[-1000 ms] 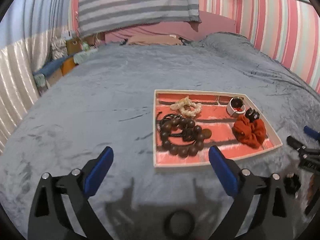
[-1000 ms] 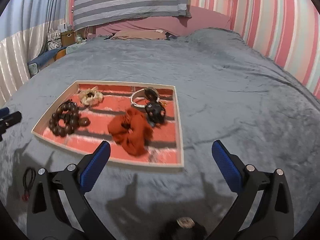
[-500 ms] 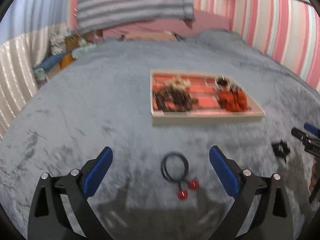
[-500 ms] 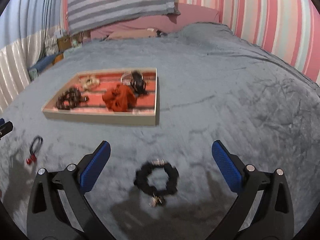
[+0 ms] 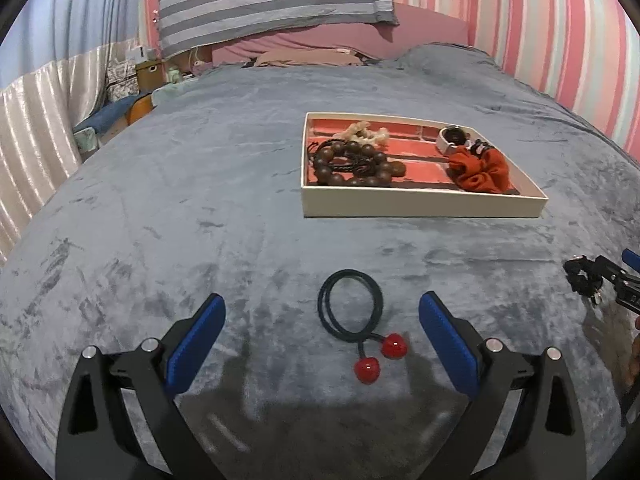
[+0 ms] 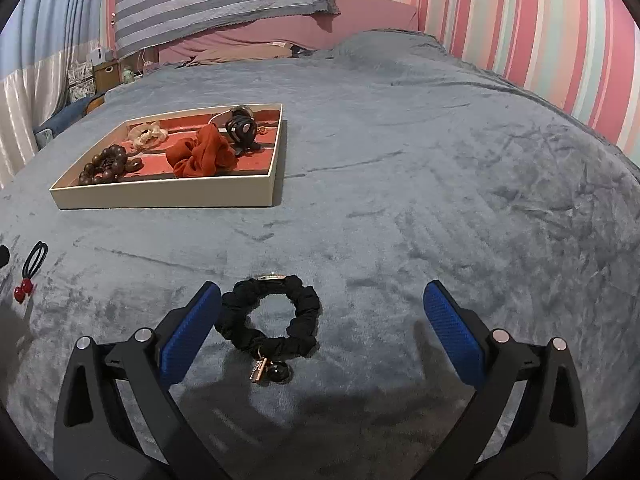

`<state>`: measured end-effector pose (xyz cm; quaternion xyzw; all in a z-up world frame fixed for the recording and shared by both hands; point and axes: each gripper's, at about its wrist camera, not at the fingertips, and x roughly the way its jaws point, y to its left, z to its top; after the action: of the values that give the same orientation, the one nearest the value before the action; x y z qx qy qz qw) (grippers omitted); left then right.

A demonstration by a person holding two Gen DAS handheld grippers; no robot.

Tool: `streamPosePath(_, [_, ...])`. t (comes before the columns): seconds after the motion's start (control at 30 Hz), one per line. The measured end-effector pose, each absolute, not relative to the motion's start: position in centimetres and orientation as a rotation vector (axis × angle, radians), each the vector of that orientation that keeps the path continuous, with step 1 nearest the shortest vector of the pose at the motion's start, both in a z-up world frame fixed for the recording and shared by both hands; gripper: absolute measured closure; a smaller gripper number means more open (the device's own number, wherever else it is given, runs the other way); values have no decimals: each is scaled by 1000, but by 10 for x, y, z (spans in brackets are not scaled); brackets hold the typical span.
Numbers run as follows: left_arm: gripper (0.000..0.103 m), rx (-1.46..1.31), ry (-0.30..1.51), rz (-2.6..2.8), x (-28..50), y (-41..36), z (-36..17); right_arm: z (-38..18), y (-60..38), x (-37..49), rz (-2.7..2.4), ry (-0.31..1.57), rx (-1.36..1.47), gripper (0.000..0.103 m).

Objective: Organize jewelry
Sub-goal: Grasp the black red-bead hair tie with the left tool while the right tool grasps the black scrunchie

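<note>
1. The tray sits on the bed, toward the middle, and already holds most of the pieces: a bead bracelet at its left end, a pale scrunchie behind that, a red scrunchie at its right end, and a white watch with a black clip at the far right corner.
2. Two pieces are left out, both lying on the bed near its front edge, well apart from the tray: a hair tie with two red beads, and a black scrunchie with a small charm.
3. By my reading the task is well past halfway; those two items remain to be put in the tray.
4. The left claw is spread wide and empty. The hair tie lies between its fingers, touching neither.
5. The right claw is also spread wide and grips nothing. The black scrunchie lies between its fingers, right up against the left finger; whether they touch I cannot tell. The right finger is well clear.
</note>
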<state>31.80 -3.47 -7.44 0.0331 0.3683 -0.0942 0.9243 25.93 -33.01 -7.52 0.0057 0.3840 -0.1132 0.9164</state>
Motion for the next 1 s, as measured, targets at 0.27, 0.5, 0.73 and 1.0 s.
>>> streamPosePath(0.27, [9,42,790,-200,332,-30,-90,-88,-335,264,-221,818,42,26])
streamPosePath(0.5, [38,37,830,-228,343,-33,-100,-99,-337,270,-212,849,60,40])
streamPosePath(0.73, [48,31,868,-242,352,-35,-109,-102,-336,273,-213,861,56,46])
streamPosePath(1.0, [79,43,865,-299,352,-41,-110,-107,-332,276,-178,882,44,78])
